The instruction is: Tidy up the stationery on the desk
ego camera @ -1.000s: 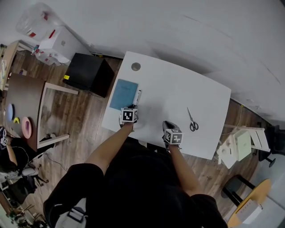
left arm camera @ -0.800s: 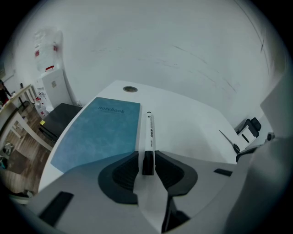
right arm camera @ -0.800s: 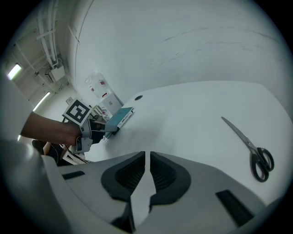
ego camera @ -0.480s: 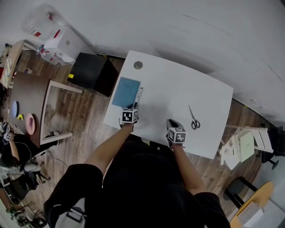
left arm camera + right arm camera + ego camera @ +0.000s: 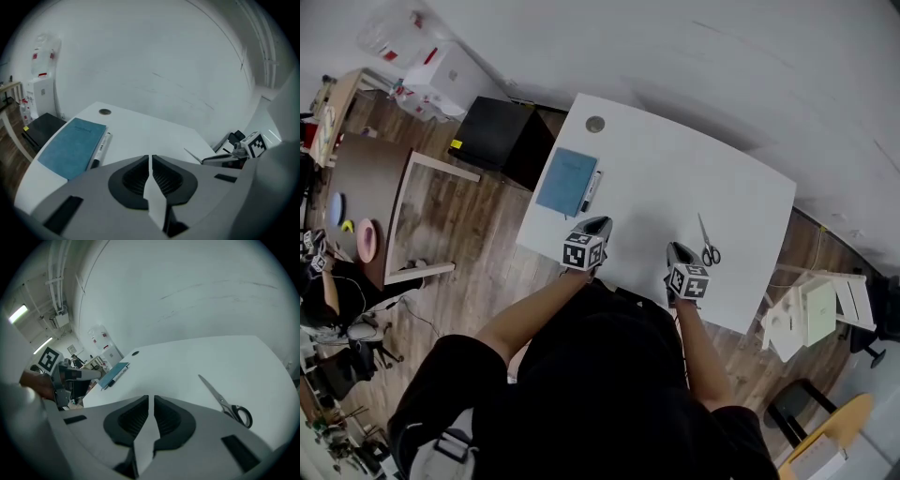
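Note:
On the white desk (image 5: 675,178) lies a blue notebook (image 5: 566,181) (image 5: 72,146) with a black-and-white marker (image 5: 592,188) (image 5: 101,150) right along its right side. Black-handled scissors (image 5: 706,246) (image 5: 229,404) lie toward the desk's right, blades pointing away. My left gripper (image 5: 598,225) (image 5: 150,161) hovers near the front edge, below the marker and apart from it. Its jaws have just been closing with nothing between them and now stand shut. My right gripper (image 5: 677,249) (image 5: 151,401) is shut and empty, just left of the scissors' handles.
A round cable hole (image 5: 595,124) sits in the desk's far left corner. A black cabinet (image 5: 492,141) stands off the left edge, with a wooden frame (image 5: 422,216) beyond it. White furniture (image 5: 806,305) stands at the desk's right end. A wall runs behind the desk.
My left gripper has drawn back from the marker toward the front edge and risen; the marker stays beside the notebook. My right gripper has shifted a little right, toward the scissors.

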{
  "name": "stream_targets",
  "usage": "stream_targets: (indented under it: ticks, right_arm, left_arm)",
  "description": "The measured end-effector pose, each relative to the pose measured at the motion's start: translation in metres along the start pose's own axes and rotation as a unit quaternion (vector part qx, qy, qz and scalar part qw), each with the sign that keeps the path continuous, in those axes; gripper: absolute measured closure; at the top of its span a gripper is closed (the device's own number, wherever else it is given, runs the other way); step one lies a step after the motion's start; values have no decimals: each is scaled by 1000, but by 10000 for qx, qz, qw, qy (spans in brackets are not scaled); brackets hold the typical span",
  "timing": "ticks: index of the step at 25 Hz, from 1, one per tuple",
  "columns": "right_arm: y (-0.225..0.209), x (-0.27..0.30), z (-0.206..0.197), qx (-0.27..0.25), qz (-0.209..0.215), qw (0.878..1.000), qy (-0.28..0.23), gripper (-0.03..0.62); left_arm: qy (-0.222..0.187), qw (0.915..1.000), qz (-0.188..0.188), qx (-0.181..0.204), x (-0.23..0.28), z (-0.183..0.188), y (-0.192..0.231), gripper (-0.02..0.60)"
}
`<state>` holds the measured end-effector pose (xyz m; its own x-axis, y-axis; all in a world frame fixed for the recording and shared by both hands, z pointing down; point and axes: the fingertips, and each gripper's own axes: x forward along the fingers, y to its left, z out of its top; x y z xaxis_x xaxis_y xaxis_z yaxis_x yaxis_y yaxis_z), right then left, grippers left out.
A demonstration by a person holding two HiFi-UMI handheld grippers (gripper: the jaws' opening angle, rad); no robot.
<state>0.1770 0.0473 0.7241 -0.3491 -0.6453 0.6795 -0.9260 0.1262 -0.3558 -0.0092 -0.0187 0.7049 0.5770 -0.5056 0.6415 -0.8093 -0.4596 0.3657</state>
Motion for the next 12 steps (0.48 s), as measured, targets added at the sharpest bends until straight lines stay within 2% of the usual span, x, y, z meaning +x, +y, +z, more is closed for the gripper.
stream_targets:
  ticks: [2,4,8,12]
  right_arm:
    - [-15,-9,1,101,-136,9998,-138,549]
    - [-28,-16,2,90,-301,9993,-224,549]
    - [-63,-31,-6,-112,-713,9973,-157,549]
    - [-101,-42,-18,-565,-1117,9921,95,548]
  left_arm:
    - [-29,9994,-323,105,4,-2,-26,568]
    - [-14,9985,-537,107,9,-5,-45,568]
    - [128,9975,-684,85,24,-15,-68,568]
    - [242,9962,-794,250,37,-20,-86,568]
